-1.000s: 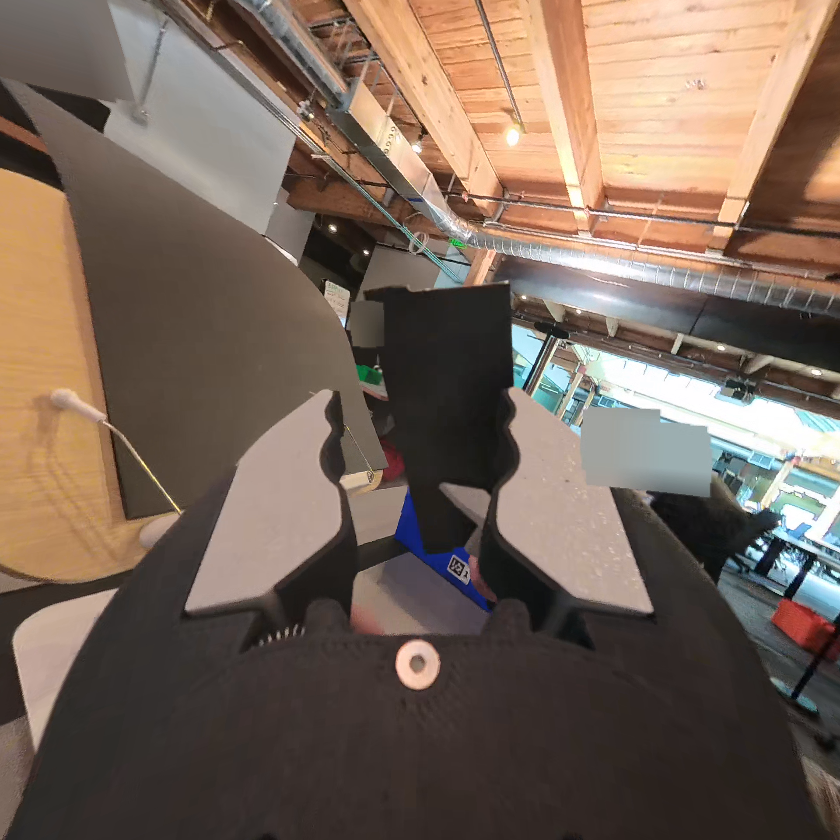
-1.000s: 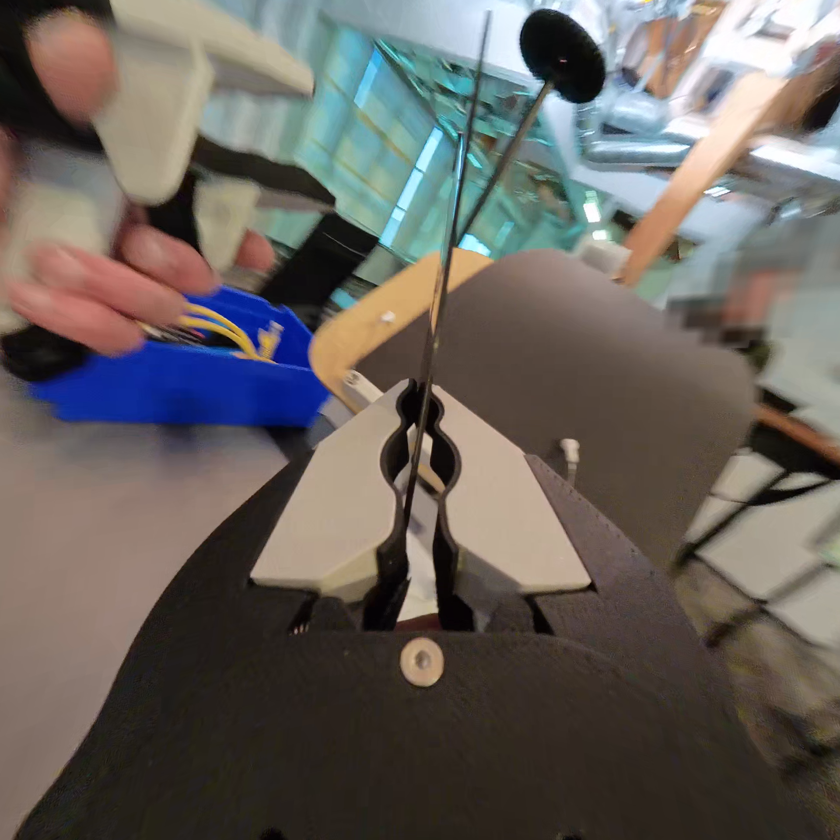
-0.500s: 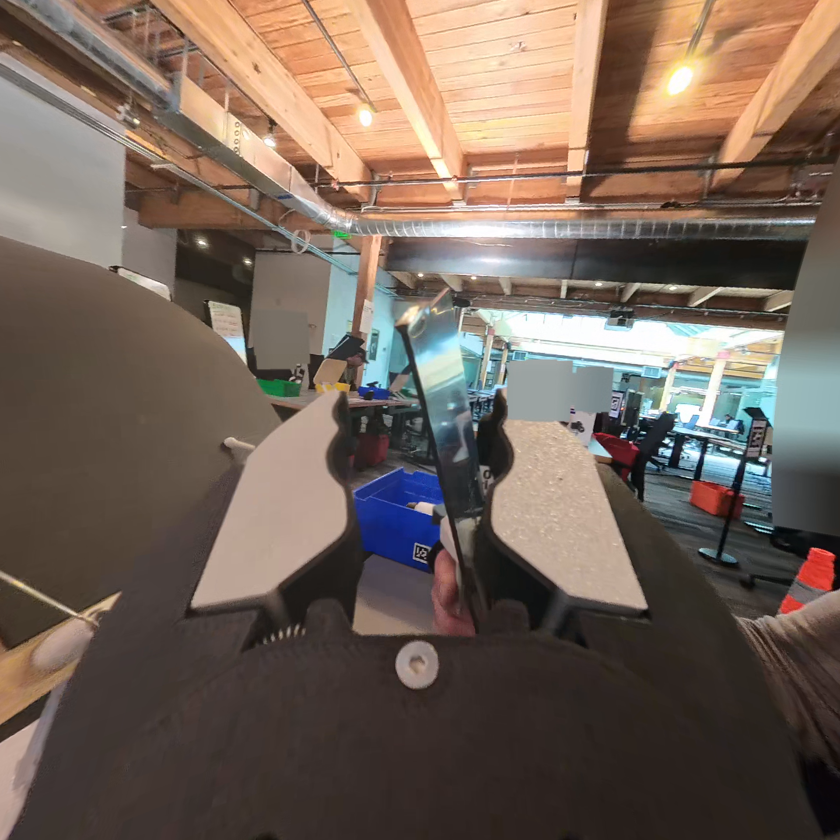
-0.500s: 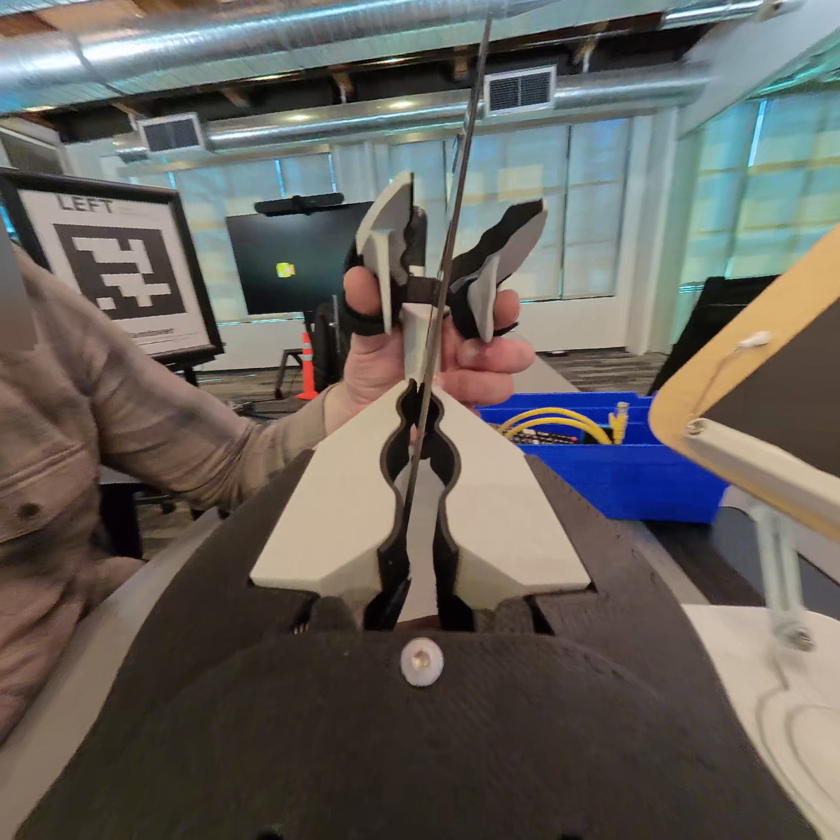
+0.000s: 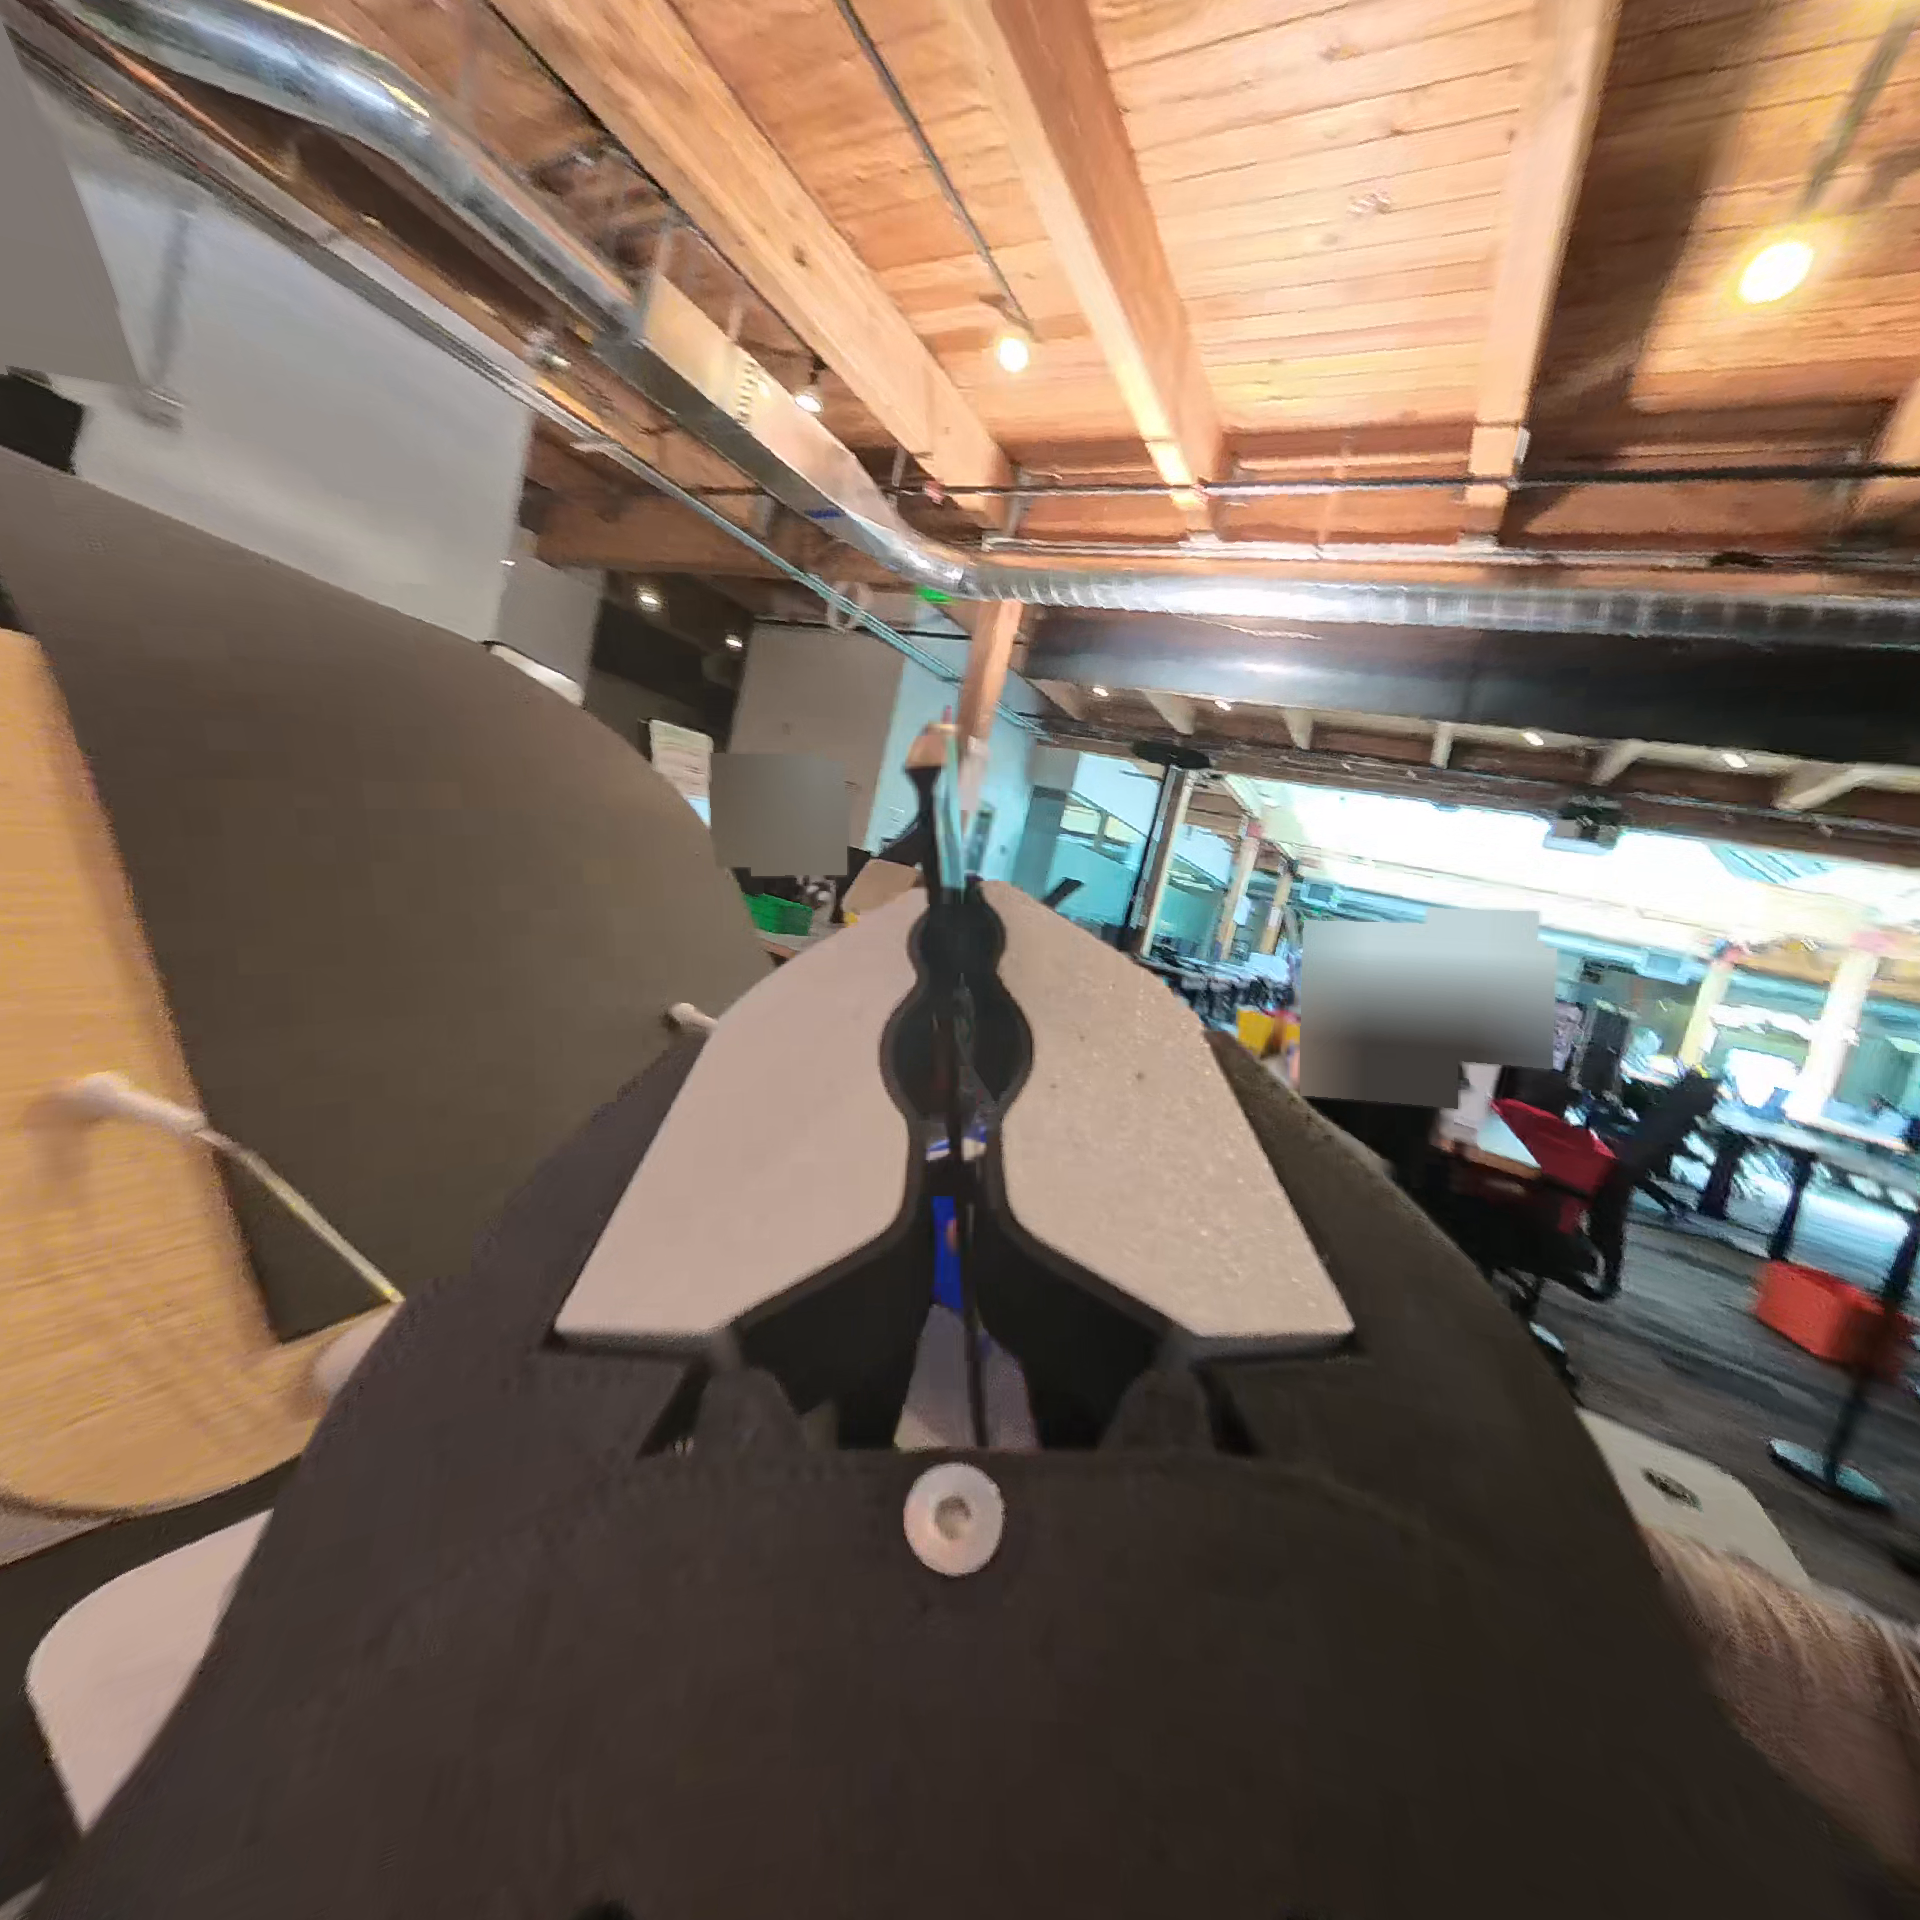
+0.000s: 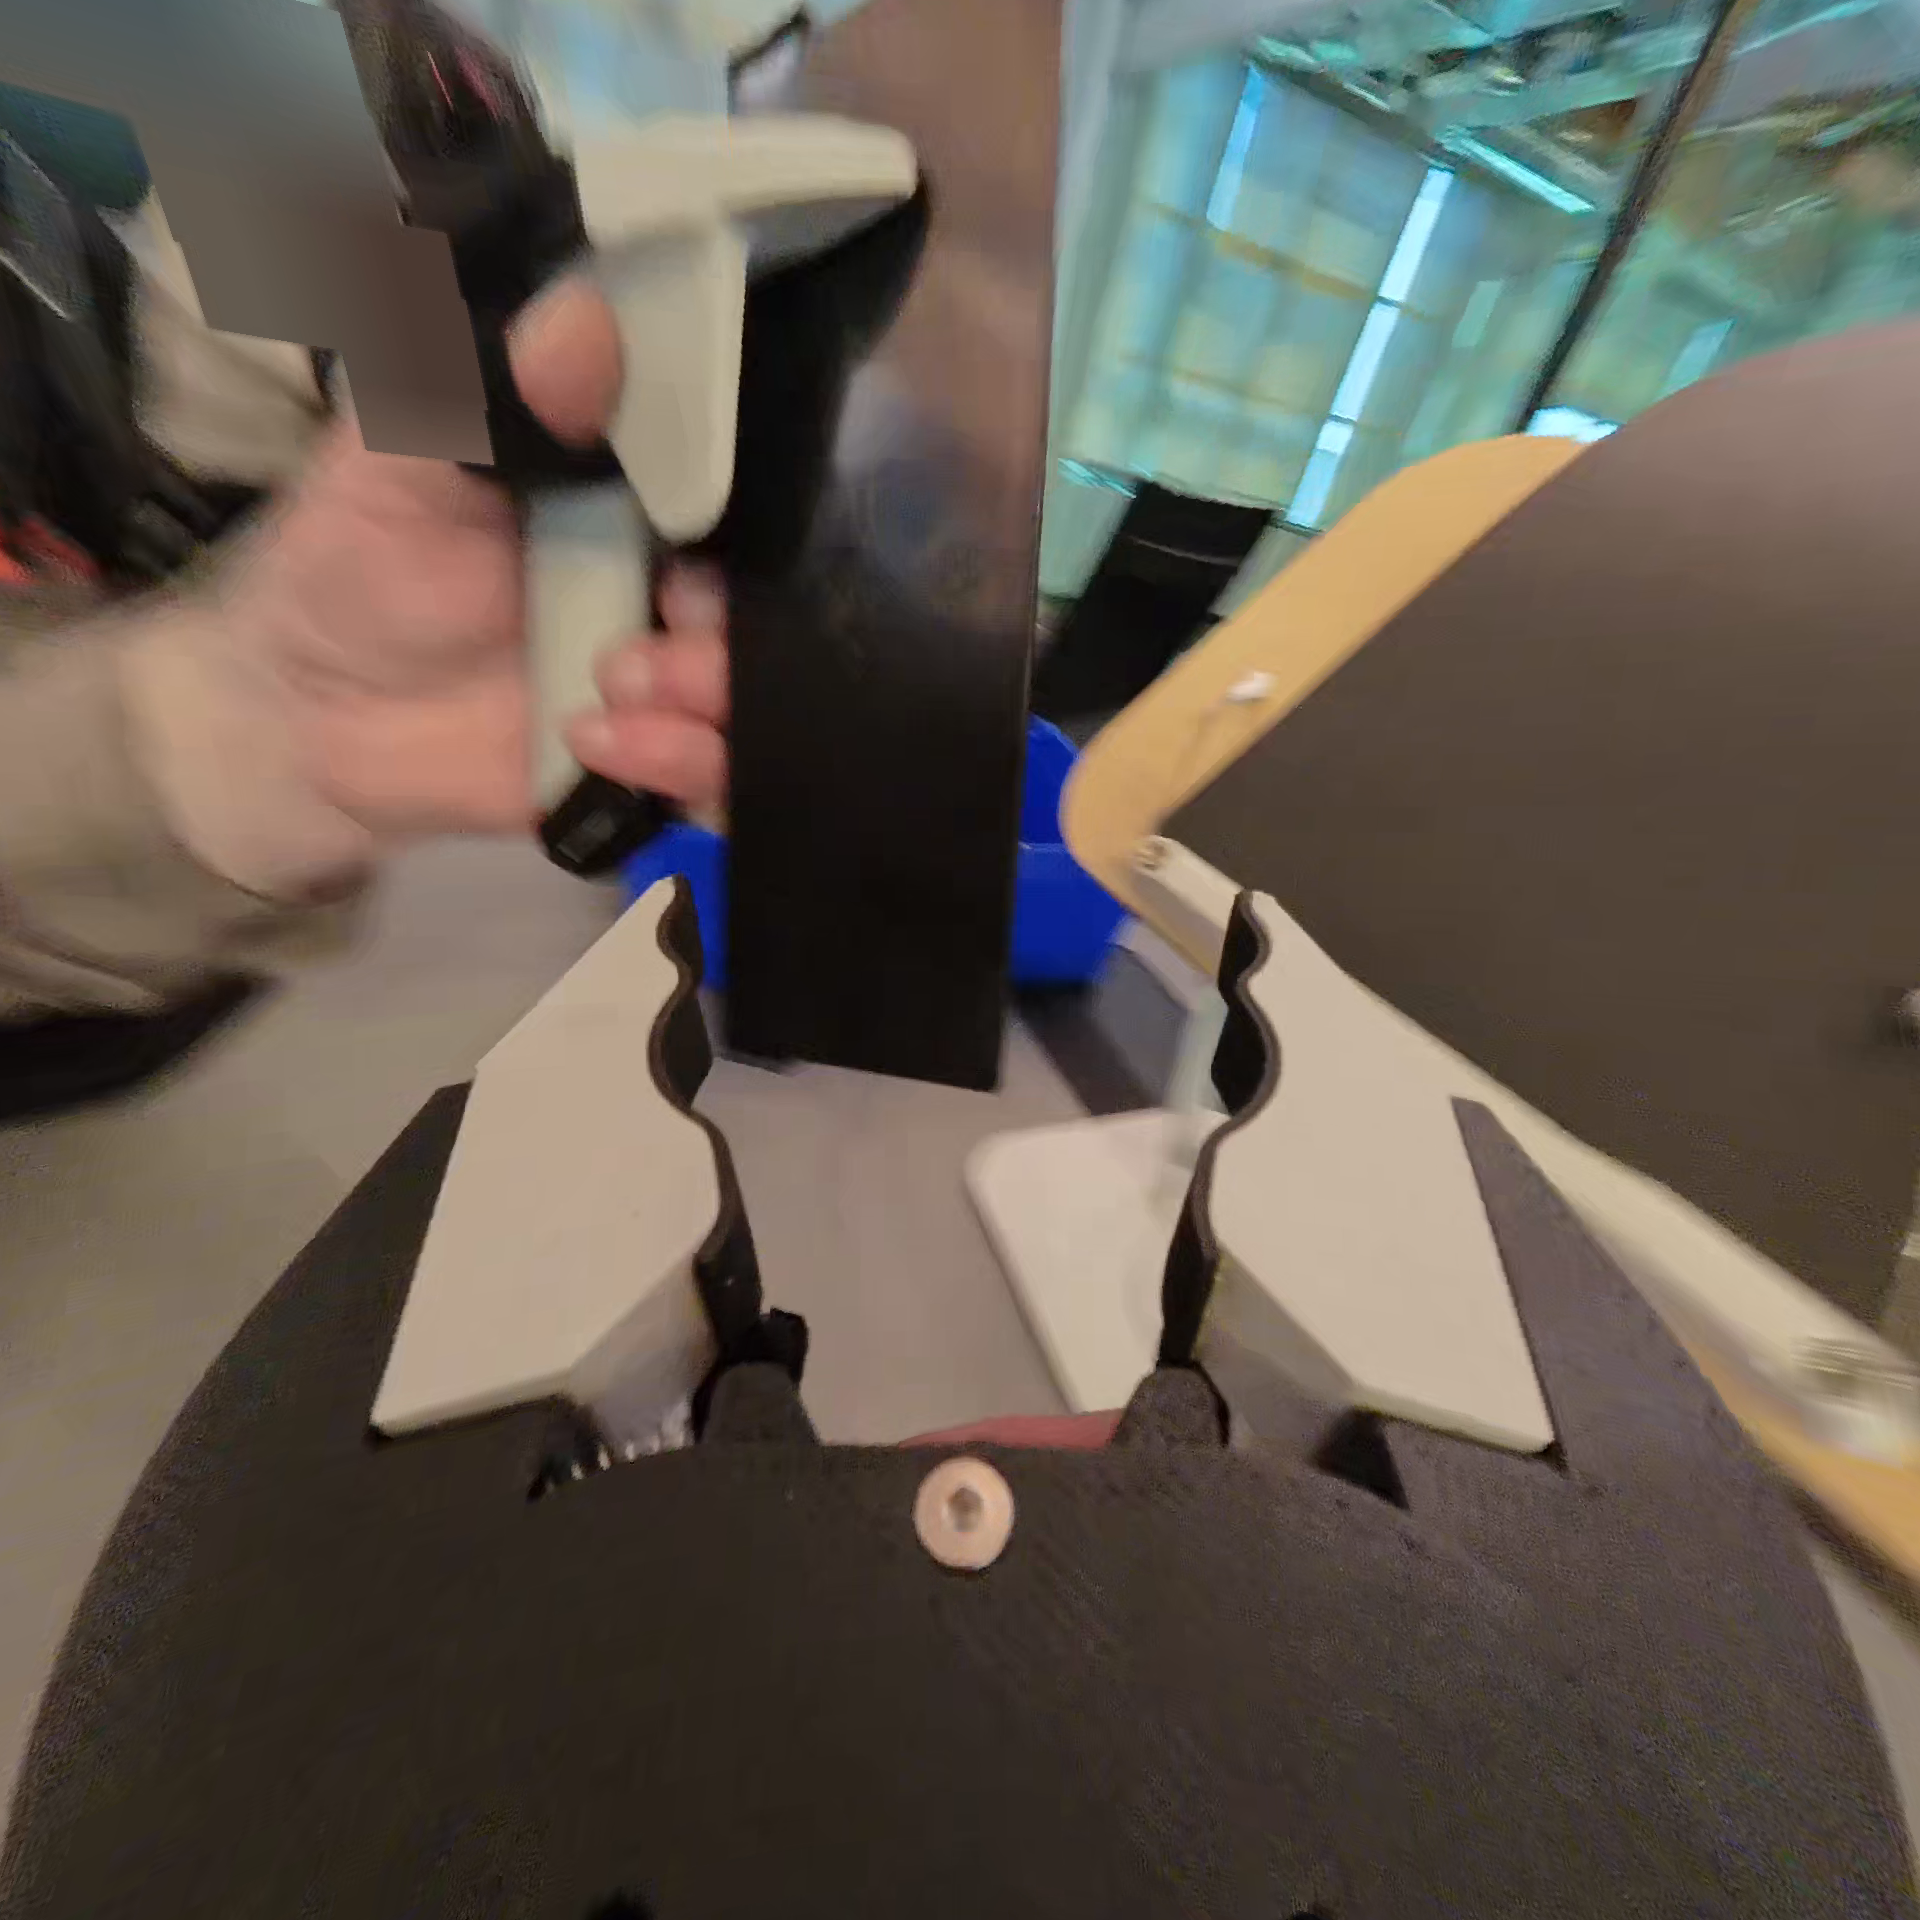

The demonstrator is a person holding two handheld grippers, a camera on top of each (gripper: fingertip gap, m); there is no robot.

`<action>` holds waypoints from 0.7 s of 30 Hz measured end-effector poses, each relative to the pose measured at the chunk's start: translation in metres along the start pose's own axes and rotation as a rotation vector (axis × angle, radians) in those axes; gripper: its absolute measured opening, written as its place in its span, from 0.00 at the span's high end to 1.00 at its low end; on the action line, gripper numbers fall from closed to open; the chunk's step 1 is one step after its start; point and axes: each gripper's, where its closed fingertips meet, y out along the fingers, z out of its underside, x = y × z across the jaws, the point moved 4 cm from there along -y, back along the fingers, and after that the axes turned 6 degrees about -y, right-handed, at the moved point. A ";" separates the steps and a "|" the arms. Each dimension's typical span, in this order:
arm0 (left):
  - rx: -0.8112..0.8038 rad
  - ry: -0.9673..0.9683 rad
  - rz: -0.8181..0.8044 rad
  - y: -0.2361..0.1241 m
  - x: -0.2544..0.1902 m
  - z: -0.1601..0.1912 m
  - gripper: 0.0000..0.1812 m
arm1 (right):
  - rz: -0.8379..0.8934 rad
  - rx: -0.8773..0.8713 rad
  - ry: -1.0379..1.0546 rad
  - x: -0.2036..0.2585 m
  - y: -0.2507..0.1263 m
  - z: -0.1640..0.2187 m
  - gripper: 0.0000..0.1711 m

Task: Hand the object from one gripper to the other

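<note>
Our left claw (image 5: 961, 914) is clamped on the thin black panel (image 6: 883, 623), seen edge-on between its fingers. Our right claw (image 6: 961, 935) gapes wide, the panel just ahead of it, untouched. Best we draw the right straight back, clear of its lower edge. No readable writing anywhere.

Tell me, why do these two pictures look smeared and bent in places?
Right wrist view: motion blur smears the hand and left gripper; the black panel has a pale sheen near its top. Left wrist view: beams bow from the wide lens, the lamp flares, the windows wash out.
</note>
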 end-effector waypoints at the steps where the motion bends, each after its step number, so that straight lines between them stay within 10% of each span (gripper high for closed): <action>1: -0.016 -0.014 -0.025 -0.002 0.004 -0.003 0.99 | 0.062 0.057 -0.093 -0.002 0.000 -0.001 0.41; 9: -0.034 -0.013 -0.082 -0.001 -0.002 0.000 0.99 | 0.229 0.297 -0.240 0.021 0.029 0.007 0.29; 21: -0.007 -0.028 -0.059 0.006 -0.016 0.011 0.98 | 0.282 0.285 -0.224 0.023 0.033 0.016 0.40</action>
